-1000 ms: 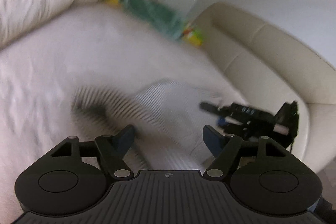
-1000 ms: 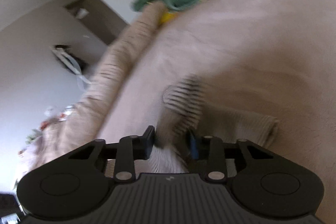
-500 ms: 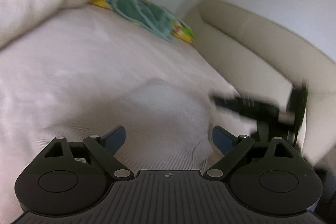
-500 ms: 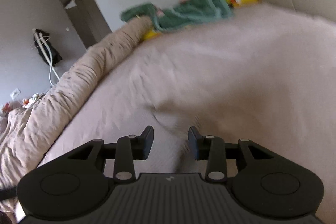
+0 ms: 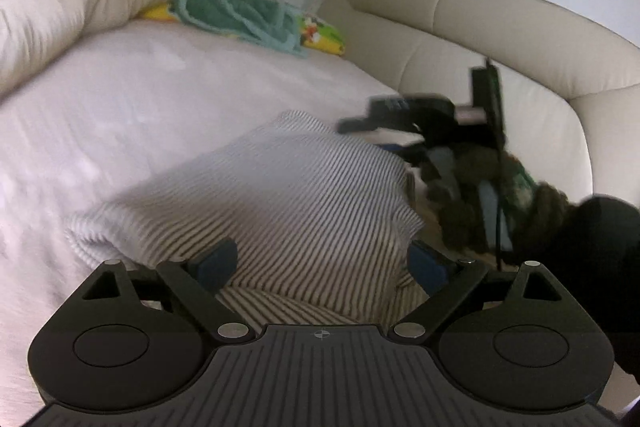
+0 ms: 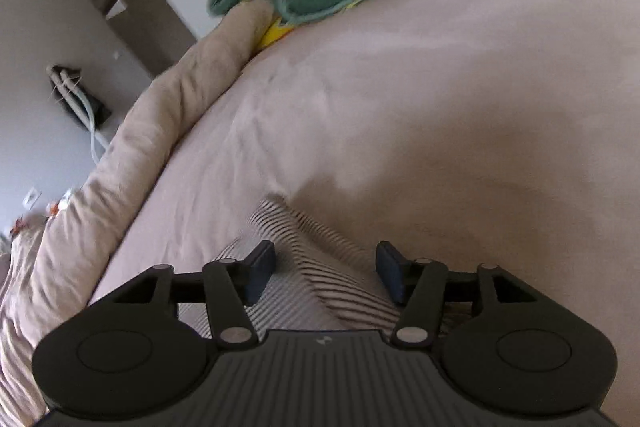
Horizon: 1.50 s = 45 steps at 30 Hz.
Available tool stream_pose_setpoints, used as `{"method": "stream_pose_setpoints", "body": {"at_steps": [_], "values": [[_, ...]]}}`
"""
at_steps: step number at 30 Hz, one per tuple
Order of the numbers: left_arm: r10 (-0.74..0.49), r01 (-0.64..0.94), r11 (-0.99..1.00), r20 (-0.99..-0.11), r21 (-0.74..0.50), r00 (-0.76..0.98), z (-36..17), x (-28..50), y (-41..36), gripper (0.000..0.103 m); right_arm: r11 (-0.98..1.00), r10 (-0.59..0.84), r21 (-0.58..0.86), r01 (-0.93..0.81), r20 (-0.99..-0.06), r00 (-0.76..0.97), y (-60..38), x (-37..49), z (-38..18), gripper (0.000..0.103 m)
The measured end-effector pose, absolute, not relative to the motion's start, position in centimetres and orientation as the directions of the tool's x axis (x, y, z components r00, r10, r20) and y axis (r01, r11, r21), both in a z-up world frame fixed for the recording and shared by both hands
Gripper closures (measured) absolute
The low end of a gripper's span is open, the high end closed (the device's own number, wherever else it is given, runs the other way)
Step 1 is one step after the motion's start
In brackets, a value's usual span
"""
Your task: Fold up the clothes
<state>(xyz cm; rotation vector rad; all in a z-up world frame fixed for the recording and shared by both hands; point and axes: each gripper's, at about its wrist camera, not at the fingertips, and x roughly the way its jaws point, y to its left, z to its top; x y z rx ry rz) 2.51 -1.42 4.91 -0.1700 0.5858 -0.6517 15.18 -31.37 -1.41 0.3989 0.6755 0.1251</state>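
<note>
1. Left wrist view: the left gripper [image 5: 322, 265] is held wide open above the striped garment [image 5: 280, 195], which is lying on the bed [image 5: 140, 87].
2. The right gripper [image 6: 326, 269] is seen with jaws spread, nothing gripped, over the garment's edge.

Left gripper [image 5: 322, 265]: matte black body, ribbed top plate with a small crosshair mark at the front centre, two round housings each with a recessed disc, angled link arms with triangular cut-outs, silver pivot screws, dark blue pads [image 5: 216, 263] on the fingers. Right gripper [image 6: 326, 271]: same build, black ribbed plate with a small pale logo at the front edge, twin round housings, silver screws on the links, dark blue pads [image 6: 262, 267]. From the left camera, the right unit shows blurred: black frame, thin black cable, and a dark green knitted sleeve [image 5: 532, 195] behind it.
</note>
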Motion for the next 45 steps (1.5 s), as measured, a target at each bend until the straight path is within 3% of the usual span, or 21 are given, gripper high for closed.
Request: {"method": "stream_pose_setpoints", "body": {"at_steps": [3,6,7,8,9,14,16,21,24,33,37,42,45], "values": [[-0.596,0.490,0.802,-0.395,-0.342,0.700,6.6,2.2,0.0,0.006,0.943,0.198,0.332,0.014,-0.595,0.779,-31.3,13.1,-0.7,0.032],[-0.530,0.385,0.845,-0.491,-0.370,0.692,5.2,4.1,0.7,0.007,0.965,0.155,0.263,0.013,-0.605,0.781,-31.2,11.1,0.0,0.030],[-0.513,0.348,0.855,-0.530,-0.385,0.675,4.4,4.6,0.9,0.009,0.971,0.140,0.240,0.013,-0.607,0.782,-31.1,10.4,0.2,0.030],[-0.497,0.332,0.863,-0.532,-0.380,0.685,4.2,4.2,1.2,0.022,0.976,0.125,0.217,0.013,-0.610,0.783,-31.1,9.7,0.5,0.030],[-0.483,0.316,0.871,-0.534,-0.376,0.694,4.0,3.7,1.6,0.025,0.981,0.111,0.194,0.012,-0.611,0.784,-31.0,9.0,0.7,0.030],[-0.469,0.253,0.869,-0.549,-0.425,0.691,5.2,0.3,4.2,0.019,0.994,0.108,0.045,-0.101,-0.558,0.823,-28.2,2.9,3.5,0.030],[-0.456,0.203,0.869,-0.571,-0.451,0.683,5.3,0.0,5.2,0.017,0.975,0.171,-0.024,-0.221,-0.552,0.816,-25.5,-0.2,4.2,0.021],[-0.496,0.130,0.826,-0.599,-0.548,0.628,3.9,0.2,5.5,0.017,0.858,0.358,-0.133,-0.497,-0.539,0.762,-18.8,-6.4,4.1,0.018],[-0.537,0.135,0.793,-0.575,-0.594,0.617,4.4,0.4,5.0,0.024,0.833,0.358,-0.187,-0.522,-0.537,0.764,-16.9,-6.4,3.3,0.015],[-0.521,0.160,0.821,-0.602,-0.549,0.605,4.6,0.3,4.4,0.022,0.738,0.360,-0.342,-0.582,-0.530,0.768,-11.3,-6.6,0.6,0.014],[-0.532,0.160,0.811,-0.594,-0.563,0.603,4.6,0.6,4.5,0.019,0.798,0.364,-0.244,-0.551,-0.533,0.764,-12.1,-5.1,1.2,0.015],[-0.594,0.158,0.755,-0.562,-0.636,0.576,4.4,1.4,4.5,0.011,0.863,0.429,0.030,-0.504,-0.569,0.701,-15.2,-2.6,2.3,0.019],[-0.655,0.137,0.692,-0.537,-0.709,0.532,3.8,2.4,4.0,0.012,0.860,0.422,-0.004,-0.511,-0.557,0.715,-15.1,-3.6,2.2,0.019]]}}
